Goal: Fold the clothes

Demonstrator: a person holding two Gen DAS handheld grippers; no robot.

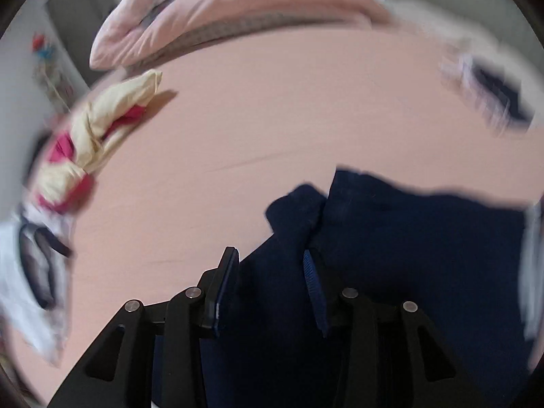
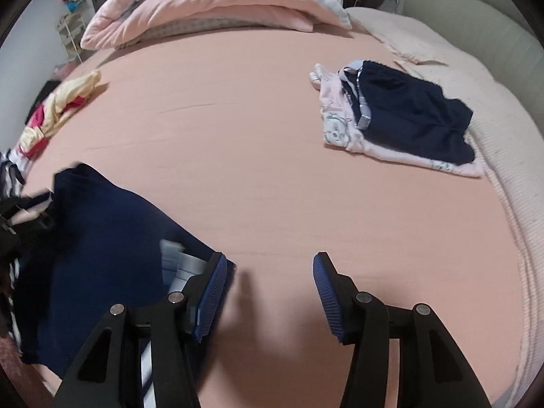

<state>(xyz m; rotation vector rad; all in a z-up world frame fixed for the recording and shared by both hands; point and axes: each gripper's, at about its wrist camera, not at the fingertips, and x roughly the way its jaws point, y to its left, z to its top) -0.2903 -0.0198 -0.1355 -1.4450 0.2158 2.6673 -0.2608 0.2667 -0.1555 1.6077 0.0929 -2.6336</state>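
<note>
Loosely rumpled navy garment point(image 2: 102, 238) on bedsheet point(image 2: 272, 156)

The left gripper point(image 1: 270, 292) points forward and slightly down, its blue-padded fingers point(image 1: 314, 292) parted with a clear gap between them. The right gripper point(image 2: 270, 297) is likewise angled forward and down, its jaws spread wide, ribbed blue pads point(image 2: 212, 297) facing each other and gripping nothing.

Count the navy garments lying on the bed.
2. One navy garment lies at the near left, under the left tongs; one folded navy piece tops the pile at far right. Others may be hidden.
</note>
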